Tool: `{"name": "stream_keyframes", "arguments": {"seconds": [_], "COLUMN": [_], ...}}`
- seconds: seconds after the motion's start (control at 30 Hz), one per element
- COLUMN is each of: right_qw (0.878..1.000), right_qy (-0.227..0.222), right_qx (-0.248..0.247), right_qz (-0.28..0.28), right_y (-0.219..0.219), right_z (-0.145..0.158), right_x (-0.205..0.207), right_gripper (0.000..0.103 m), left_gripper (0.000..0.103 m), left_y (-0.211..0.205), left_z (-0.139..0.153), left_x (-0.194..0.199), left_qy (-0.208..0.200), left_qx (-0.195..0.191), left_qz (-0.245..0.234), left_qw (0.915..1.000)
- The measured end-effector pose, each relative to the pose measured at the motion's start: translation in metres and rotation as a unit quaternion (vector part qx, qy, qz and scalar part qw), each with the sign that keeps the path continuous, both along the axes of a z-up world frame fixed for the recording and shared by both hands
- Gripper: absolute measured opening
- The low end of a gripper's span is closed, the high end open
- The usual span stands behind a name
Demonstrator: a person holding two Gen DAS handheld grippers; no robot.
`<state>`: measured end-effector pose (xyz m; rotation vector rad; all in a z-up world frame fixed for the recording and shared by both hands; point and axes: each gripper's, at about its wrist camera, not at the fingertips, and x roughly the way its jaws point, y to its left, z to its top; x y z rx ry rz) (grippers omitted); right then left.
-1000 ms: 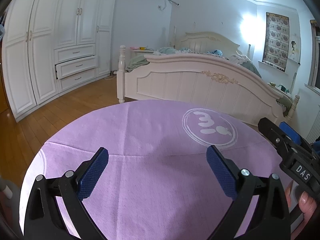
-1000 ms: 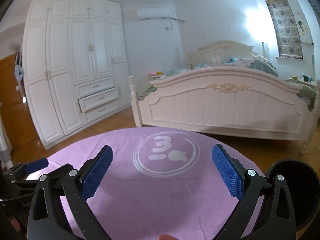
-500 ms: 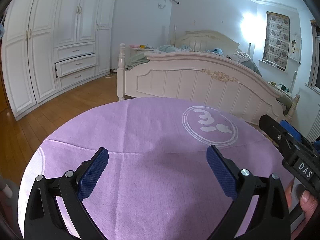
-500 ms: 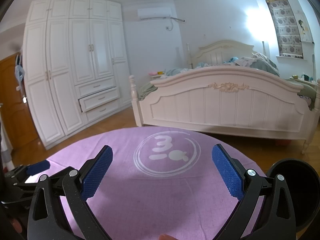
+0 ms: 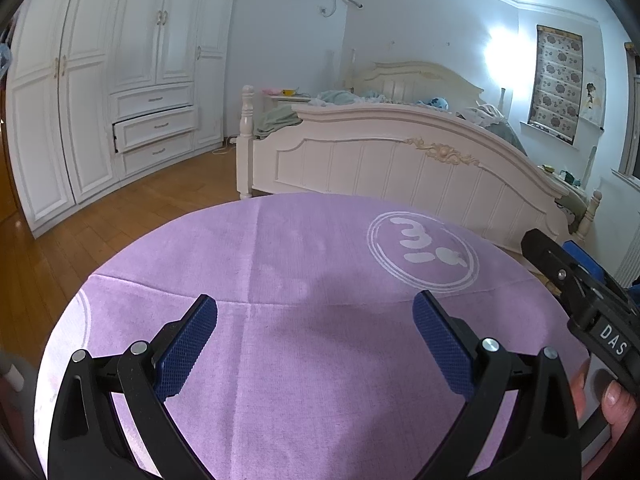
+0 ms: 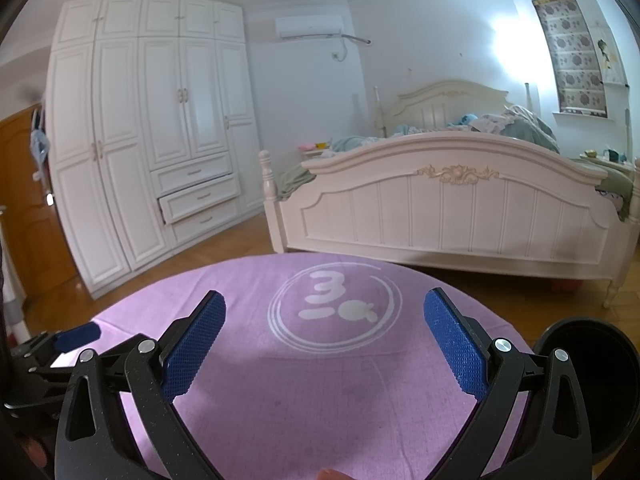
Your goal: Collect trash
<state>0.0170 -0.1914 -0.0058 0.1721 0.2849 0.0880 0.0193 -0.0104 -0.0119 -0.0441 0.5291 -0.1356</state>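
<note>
My left gripper (image 5: 315, 312) is open and empty, held over a purple cloth-covered table (image 5: 280, 360) with a white round logo (image 5: 422, 250). My right gripper (image 6: 325, 312) is open and empty over the same table (image 6: 320, 392), behind the logo (image 6: 334, 306). A black round bin (image 6: 592, 380) stands off the table's right edge in the right wrist view. No piece of trash shows on the table. The right gripper also shows at the right edge of the left wrist view (image 5: 576, 280), and the left gripper at the left edge of the right wrist view (image 6: 60, 344).
A cream bed (image 5: 400, 160) with rumpled bedding stands beyond the table. White wardrobes (image 5: 120, 80) with one drawer ajar (image 5: 156, 126) line the left wall. Wooden floor (image 5: 120, 208) lies between them.
Both views have tilted up slightly, so the table's far edge sits a little lower in frame. The jaws of both grippers stay open.
</note>
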Motion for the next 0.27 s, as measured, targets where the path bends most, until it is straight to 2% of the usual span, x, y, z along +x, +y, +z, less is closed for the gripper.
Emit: {"name": "stream_keyframes", "arguments": {"seconds": [0.27], "right_qw": [1.000], "right_qy": [0.000], "right_qx": [0.000], "right_qz": [-0.001], "right_y": [0.0004], "right_z": [0.0003], "right_x": [-0.0001], "right_gripper": [0.098], "left_gripper": [0.097], "left_y": [-0.0046], "left_z": [-0.0008], "left_x": [-0.0027], "left_qy": [0.005], "left_qx": [0.000], "left_qz": [-0.001], "left_qw": [1.0000]}}
